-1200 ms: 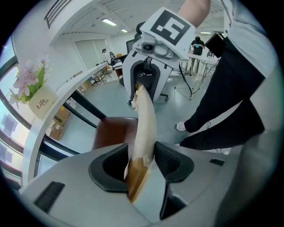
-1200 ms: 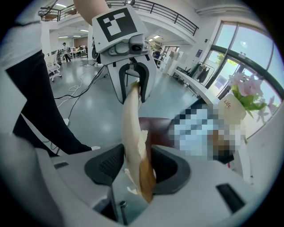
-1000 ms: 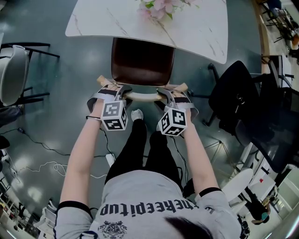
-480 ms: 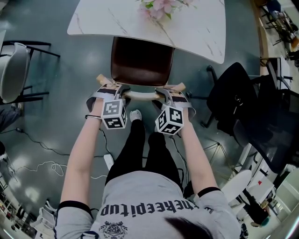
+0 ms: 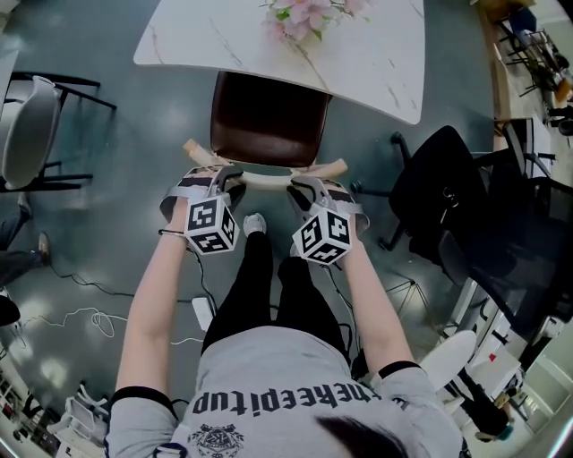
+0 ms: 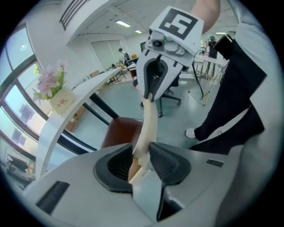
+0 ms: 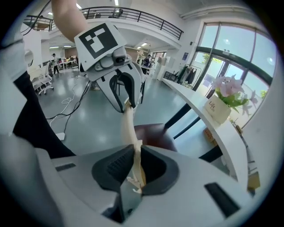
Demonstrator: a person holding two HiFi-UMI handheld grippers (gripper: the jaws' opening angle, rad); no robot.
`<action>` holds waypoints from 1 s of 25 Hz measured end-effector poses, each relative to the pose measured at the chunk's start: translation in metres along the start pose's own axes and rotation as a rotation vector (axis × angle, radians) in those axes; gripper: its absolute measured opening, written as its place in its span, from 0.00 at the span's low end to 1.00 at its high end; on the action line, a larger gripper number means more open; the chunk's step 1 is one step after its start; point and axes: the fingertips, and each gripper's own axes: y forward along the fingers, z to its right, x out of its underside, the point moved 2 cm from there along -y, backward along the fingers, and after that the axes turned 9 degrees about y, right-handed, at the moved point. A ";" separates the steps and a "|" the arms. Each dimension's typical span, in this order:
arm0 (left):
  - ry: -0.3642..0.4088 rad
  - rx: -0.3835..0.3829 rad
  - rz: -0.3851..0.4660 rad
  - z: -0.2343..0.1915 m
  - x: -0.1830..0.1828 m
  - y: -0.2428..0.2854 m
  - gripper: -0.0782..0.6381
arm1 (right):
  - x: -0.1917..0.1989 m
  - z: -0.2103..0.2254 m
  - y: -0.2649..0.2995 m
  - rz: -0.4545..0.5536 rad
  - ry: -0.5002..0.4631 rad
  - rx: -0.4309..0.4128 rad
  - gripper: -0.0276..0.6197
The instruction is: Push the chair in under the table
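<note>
Left gripper (image 6: 142, 157): jaws have just been closing and now clamp one end of the chair's top rail (image 6: 148, 119), which stands between the ribbed pads. Right gripper (image 7: 135, 162): jaws likewise just closing, now pinched on the other end of the same rail, its raw end poking through between the pads. In the head view, both grippers sit side by side on the rail, left gripper (image 5: 224, 176) near its left end and right gripper (image 5: 304, 185) near its right. The rail is a thin, pale cream strip, bowed along its length, with both tips flaring outward past the jaws. The chair (image 5: 269, 116) has a dark brown, glossy seat. Its front edge lies under the near edge of the white marble-patterned table (image 5: 358, 54), with most of the seat exposed. Pink flowers (image 5: 300, 13) stand on the table.
</note>
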 end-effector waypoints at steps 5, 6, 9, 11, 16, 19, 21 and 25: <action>-0.091 -0.073 0.026 0.001 -0.008 -0.016 0.16 | -0.015 0.004 -0.016 0.065 0.061 -0.002 0.06; -0.109 -0.080 0.032 0.003 -0.011 -0.020 0.15 | -0.018 0.004 -0.020 0.077 0.067 -0.007 0.06; -0.190 -0.110 0.072 0.006 -0.021 -0.032 0.13 | -0.031 0.002 -0.035 0.115 0.084 -0.021 0.06; -0.263 -0.137 0.109 0.005 -0.029 -0.042 0.13 | -0.040 0.000 -0.044 0.143 0.096 -0.028 0.06; -0.422 -0.228 0.229 -0.004 -0.055 -0.071 0.13 | -0.058 -0.005 -0.071 0.209 0.107 -0.037 0.06; -0.497 -0.284 0.307 -0.007 -0.071 -0.092 0.13 | -0.067 -0.008 -0.089 0.253 0.131 -0.040 0.06; -0.536 -0.323 0.356 -0.010 -0.082 -0.107 0.13 | -0.072 -0.009 -0.101 0.287 0.152 -0.043 0.06; -0.581 -0.397 0.439 -0.013 -0.105 -0.138 0.13 | -0.083 -0.013 -0.126 0.367 0.208 -0.064 0.06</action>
